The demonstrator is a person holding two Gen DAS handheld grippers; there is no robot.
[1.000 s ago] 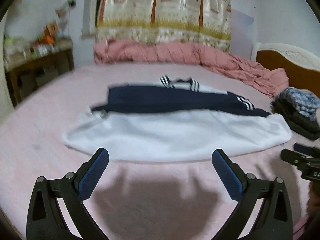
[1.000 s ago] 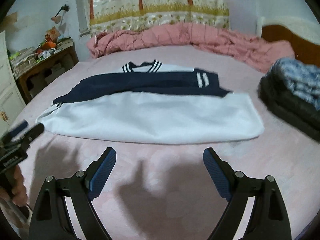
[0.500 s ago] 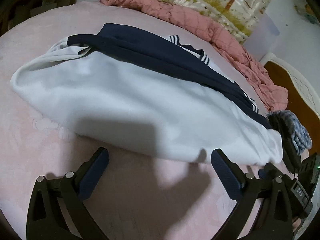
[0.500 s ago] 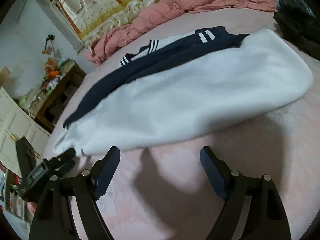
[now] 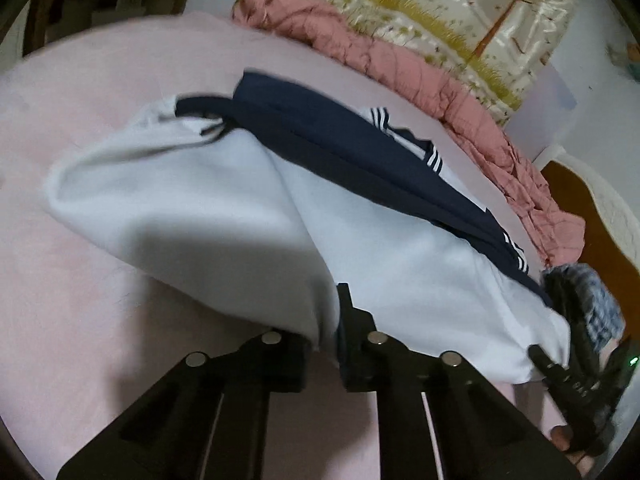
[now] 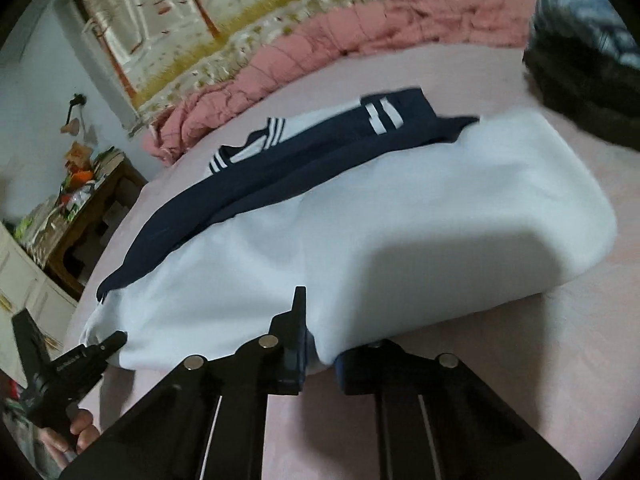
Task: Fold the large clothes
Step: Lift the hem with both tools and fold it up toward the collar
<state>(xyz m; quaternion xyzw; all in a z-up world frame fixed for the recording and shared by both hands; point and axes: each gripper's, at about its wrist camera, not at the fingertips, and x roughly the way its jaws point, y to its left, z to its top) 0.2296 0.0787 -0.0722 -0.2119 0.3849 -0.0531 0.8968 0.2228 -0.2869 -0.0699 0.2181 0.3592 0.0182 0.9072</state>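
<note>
Both tongs, left [image 5: 334,332] and right [image 6: 320,354], just closed, pinching white-and-navy garment [image 5: 224,216] near hem.

left claw [image 5: 328,344]: jaws just closed, pinching cloth | right claw [image 6: 320,354]: same, angled downward

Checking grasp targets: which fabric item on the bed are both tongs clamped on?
The white-and-navy garment, pinched at its near white hem by both tongs; pink quilt and dark folded pile lie untouched.
</note>
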